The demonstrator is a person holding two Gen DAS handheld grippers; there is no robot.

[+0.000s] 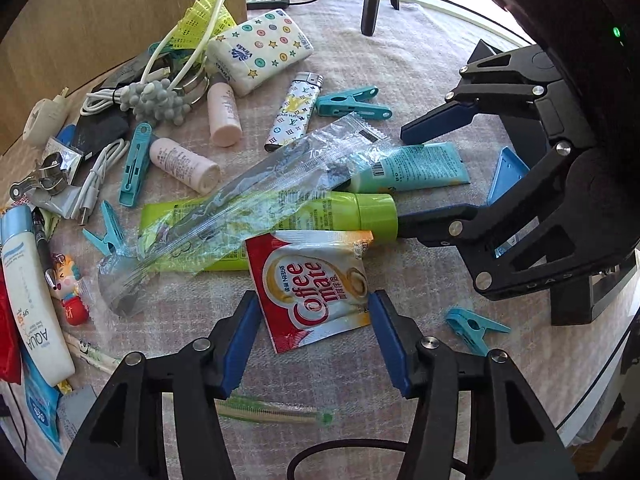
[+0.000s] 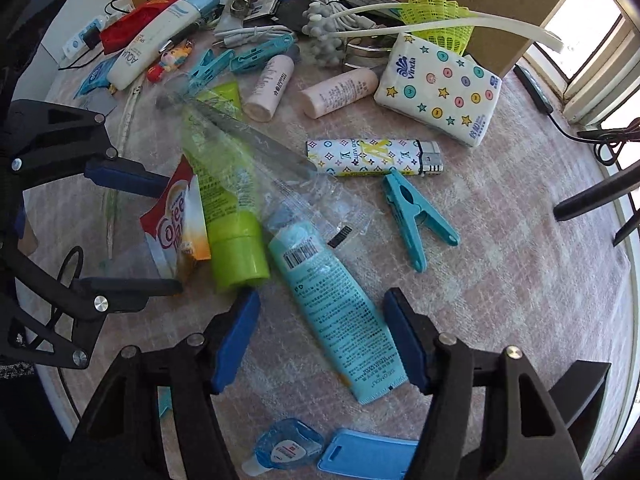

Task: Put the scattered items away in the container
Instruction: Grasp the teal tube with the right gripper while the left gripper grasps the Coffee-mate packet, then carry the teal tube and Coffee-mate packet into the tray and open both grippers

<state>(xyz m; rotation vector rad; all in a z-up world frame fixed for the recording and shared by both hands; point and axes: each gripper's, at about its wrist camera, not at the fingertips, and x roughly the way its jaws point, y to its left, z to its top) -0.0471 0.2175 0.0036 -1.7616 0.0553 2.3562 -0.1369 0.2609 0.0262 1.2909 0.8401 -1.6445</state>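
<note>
Two grippers poised over clutter on the table (image 2: 520, 280), both with fingers spread and holding nothing. Left gripper (image 1: 312, 340) straddling the Coffee-mate sachet (image 1: 316, 288); right gripper (image 2: 320, 344) straddling the pale blue tube (image 2: 336, 312).

Sachet: judged light, thin, limp, slippery foil. Pinch across the flat body near an edge; expect buckling.

Blue tube: judged soft, squeezable, moderately light. Grip mid-body, across the width, away from the crimped tail.

Green tube (image 2: 228, 208): lying between the two, partly under a clear crinkly wrapper (image 2: 256, 168); likely to drag along if snagged.

Container: none positively identified in either view; contents not determinable. Yellow mesh basket (image 2: 436, 20) at far edge, contents unclear.
</note>
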